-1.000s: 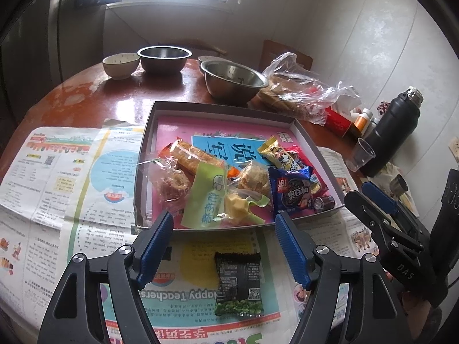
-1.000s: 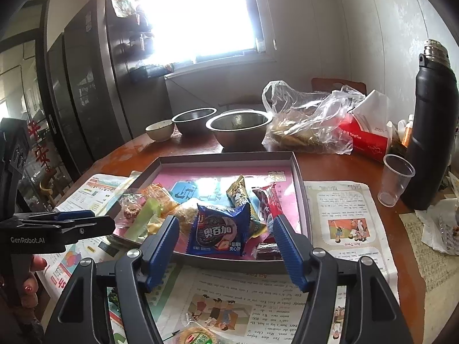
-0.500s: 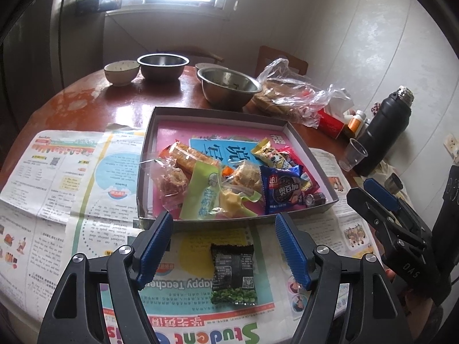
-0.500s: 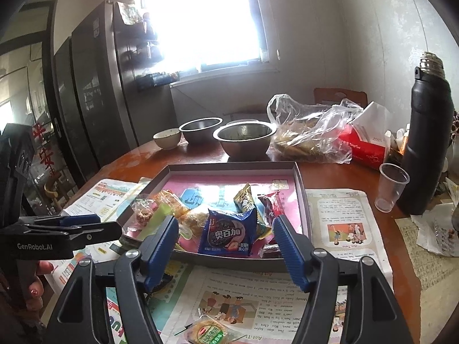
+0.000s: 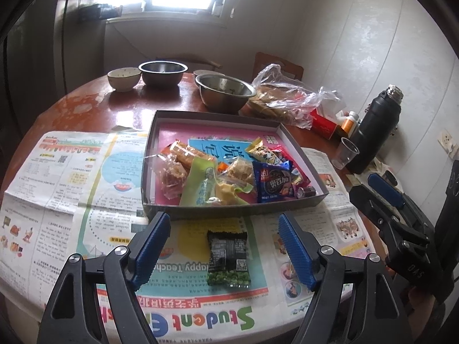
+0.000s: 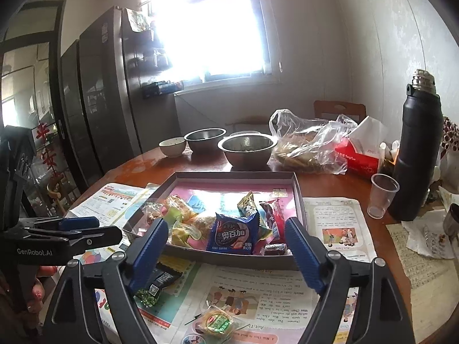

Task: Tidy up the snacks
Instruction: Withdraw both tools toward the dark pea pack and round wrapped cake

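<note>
The left gripper (image 5: 222,246) is opening with nothing between its fingers. A black snack pack (image 5: 228,258) lies just below it on the newspaper (image 5: 71,189). The right gripper (image 6: 226,253) is opening too, empty. Most snacks sit in the box (image 5: 229,213). I think two are left: the black pack and a green one (image 6: 216,322). The worktop (image 5: 94,106) edge is near.

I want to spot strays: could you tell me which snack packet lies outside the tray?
The black packet with green peas lies on the newspaper, before the tray.
</note>
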{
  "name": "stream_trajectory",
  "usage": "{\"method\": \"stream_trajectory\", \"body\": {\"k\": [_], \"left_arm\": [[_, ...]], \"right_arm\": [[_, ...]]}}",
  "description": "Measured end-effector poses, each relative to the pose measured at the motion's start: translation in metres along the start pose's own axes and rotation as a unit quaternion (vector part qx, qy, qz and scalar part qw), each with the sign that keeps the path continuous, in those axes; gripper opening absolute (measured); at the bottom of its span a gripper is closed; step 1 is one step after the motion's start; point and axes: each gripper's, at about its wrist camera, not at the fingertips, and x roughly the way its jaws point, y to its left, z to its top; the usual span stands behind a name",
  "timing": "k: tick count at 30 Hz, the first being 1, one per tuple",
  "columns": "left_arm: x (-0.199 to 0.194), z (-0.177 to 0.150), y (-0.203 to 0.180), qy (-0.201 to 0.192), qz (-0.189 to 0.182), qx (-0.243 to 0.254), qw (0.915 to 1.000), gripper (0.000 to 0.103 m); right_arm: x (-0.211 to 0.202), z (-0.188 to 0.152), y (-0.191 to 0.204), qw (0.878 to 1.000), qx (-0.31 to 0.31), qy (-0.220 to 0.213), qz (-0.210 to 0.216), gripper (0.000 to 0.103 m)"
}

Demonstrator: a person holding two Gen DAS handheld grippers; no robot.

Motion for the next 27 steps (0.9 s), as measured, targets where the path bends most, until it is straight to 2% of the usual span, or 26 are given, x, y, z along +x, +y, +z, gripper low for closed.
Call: {"method": "stream_trajectory", "body": {"k": [11,17,27], "left_arm": [[-0.011,-0.013,0.008,0.0,0.003,-0.001,1.0,0.079],[-0.007,-0.019,0.009,0.012,0.002,0.004,0.9999,0.079],[0.011,-0.036,0.006,0.045,0.002,0.016,0.9988,0.08]], "right_arm": [[-0.006,-0.006,0.01,1.0,-0.002,0.0,0.018,0.083],[-0.008,-0.014,0.019,1.0,-0.015,0.011,0.023,0.083],[-0.003,-0.048,0.024,0.997,-0.027,0.063,0.029,0.083]]}}
